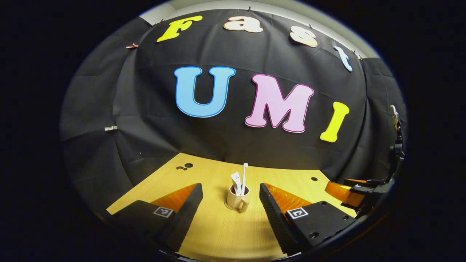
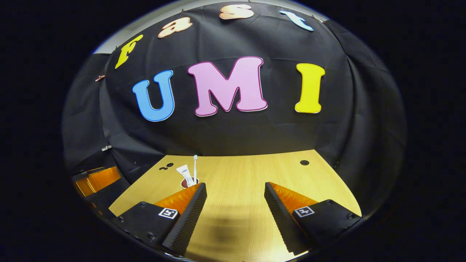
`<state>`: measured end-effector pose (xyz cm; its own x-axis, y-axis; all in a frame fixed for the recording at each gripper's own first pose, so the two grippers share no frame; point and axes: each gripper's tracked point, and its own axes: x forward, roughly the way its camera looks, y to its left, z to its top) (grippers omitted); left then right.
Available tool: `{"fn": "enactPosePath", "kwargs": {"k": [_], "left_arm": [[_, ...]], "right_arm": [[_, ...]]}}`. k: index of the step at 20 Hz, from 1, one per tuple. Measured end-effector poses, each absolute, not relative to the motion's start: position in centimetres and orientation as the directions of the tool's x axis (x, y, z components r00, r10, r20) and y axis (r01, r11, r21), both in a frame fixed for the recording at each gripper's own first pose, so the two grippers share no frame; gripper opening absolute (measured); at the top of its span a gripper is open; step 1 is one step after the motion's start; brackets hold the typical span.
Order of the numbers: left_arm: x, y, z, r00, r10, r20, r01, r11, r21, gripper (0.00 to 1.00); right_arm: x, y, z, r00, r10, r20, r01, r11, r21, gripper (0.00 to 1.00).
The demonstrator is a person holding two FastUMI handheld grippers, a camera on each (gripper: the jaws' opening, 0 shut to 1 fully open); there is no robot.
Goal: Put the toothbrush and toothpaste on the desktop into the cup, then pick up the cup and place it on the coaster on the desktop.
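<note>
Now, cup [image 1: 237, 201] holding toothbrush [image 1: 244, 177] and toothpaste [image 1: 236, 180], both tools [image 1: 229, 203] [image 2: 235, 203] spread apart, empty.

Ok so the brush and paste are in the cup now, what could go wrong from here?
1. The toothbrush and toothpaste stand tall above the cup; a tilted lift could tip them out.
2. The left gripper is open, with the cup's handle facing it; closing on the handle might twist the cup.

In the left gripper view the cup [image 1: 237, 199] stands on the worktop [image 1: 218, 233] at lower centre, between the left tool's [image 1: 230, 207] fingers and beyond them, with the toothbrush [image 1: 244, 178] and toothpaste [image 1: 236, 182] upright inside; the right tool [image 1: 349, 193] sits at the lower right edge
</note>
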<state>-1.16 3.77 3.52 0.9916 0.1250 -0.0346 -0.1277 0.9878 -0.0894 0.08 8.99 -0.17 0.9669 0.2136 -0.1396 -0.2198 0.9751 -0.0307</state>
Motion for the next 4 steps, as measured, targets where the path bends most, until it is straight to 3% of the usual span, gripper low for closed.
{"fn": "enactPosePath", "kwargs": {"k": [4], "left_arm": [[-0.81, 3.44, 3.56, 0.992, 0.122, -0.035, -0.125, 0.988, -0.091, 0.97]], "right_arm": [[0.23, 9.56, -0.69, 0.954, 0.252, -0.162, -0.262, 0.964, -0.046, 0.99]]}}
